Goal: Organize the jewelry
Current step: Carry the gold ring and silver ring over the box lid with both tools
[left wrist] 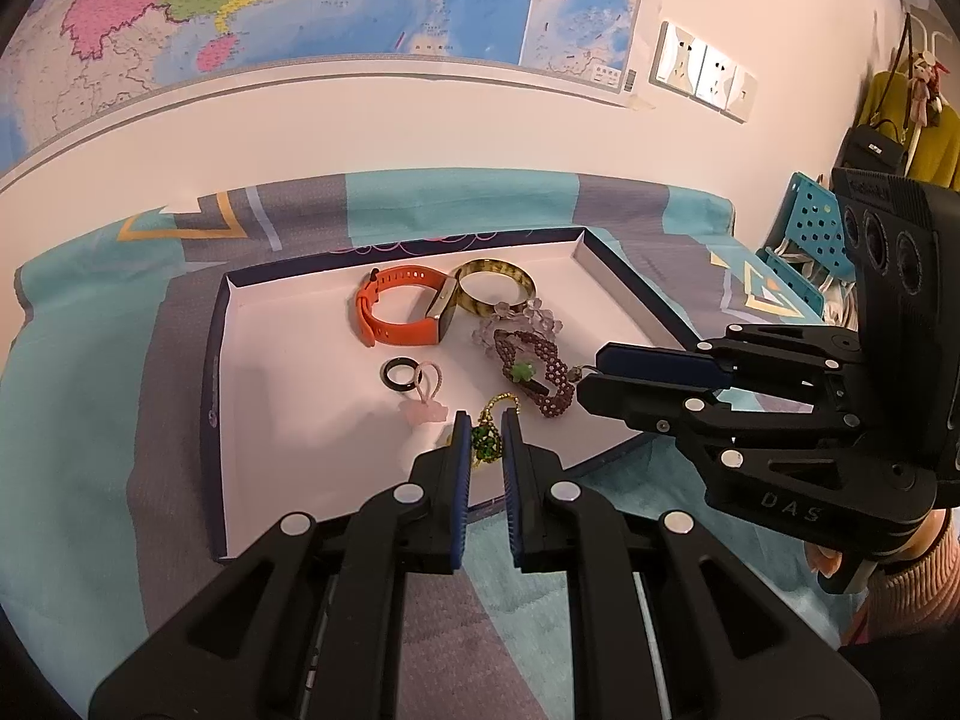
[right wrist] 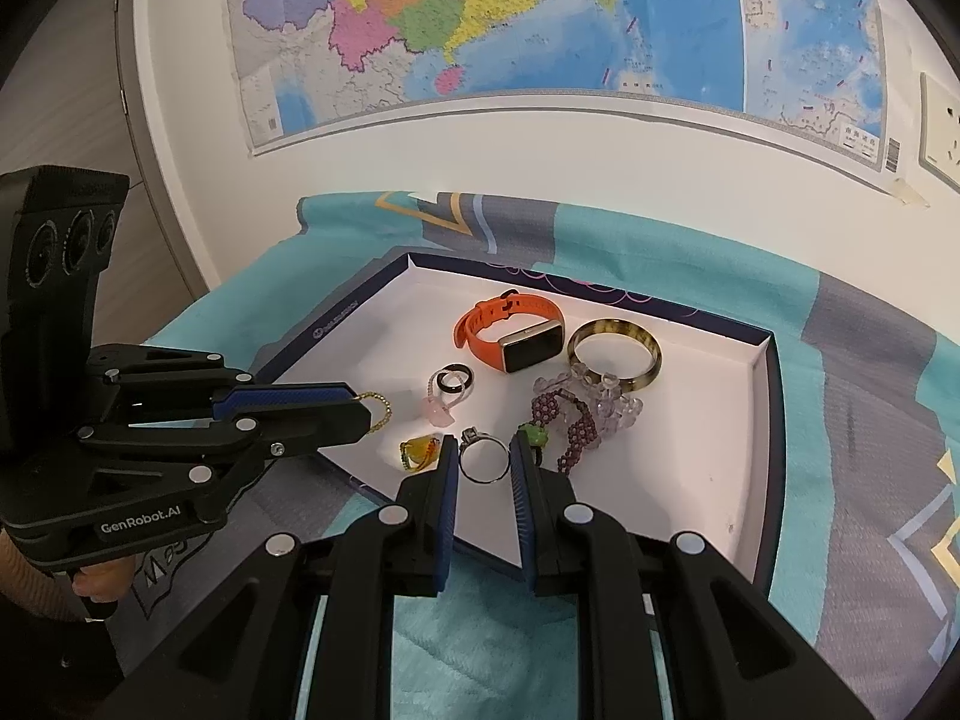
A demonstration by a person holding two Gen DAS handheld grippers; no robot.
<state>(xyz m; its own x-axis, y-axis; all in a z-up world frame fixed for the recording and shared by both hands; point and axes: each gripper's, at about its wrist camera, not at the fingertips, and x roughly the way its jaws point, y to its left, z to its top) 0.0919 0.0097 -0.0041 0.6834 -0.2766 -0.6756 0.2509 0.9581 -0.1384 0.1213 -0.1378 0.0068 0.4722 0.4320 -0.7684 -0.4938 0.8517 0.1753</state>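
Observation:
A shallow white tray [left wrist: 288, 348] [right wrist: 690, 480] lies on a teal and grey cloth and holds the jewelry: an orange smartwatch [left wrist: 408, 312] [right wrist: 510, 336], an amber bangle [left wrist: 495, 285] [right wrist: 615, 354], a clear bead bracelet [left wrist: 522, 318] [right wrist: 606, 396], a maroon bead bracelet [left wrist: 534, 372] [right wrist: 564, 426], a black ring [left wrist: 401, 375] [right wrist: 454, 379] and a pink charm [left wrist: 426, 408] [right wrist: 440, 411]. My left gripper [left wrist: 485, 420] [right wrist: 354, 411] is shut on a gold chain with a green pendant [left wrist: 486, 435] [right wrist: 378, 411]. My right gripper [right wrist: 485, 450] [left wrist: 591, 372] is shut on a silver ring [right wrist: 483, 459].
A yellow-green ring [right wrist: 420, 450] lies in the tray by my right gripper's left finger. A wall with a map [left wrist: 300, 0] rises behind the cloth. A blue perforated rack [left wrist: 810, 240] and hanging bags [left wrist: 888, 132] stand at the right.

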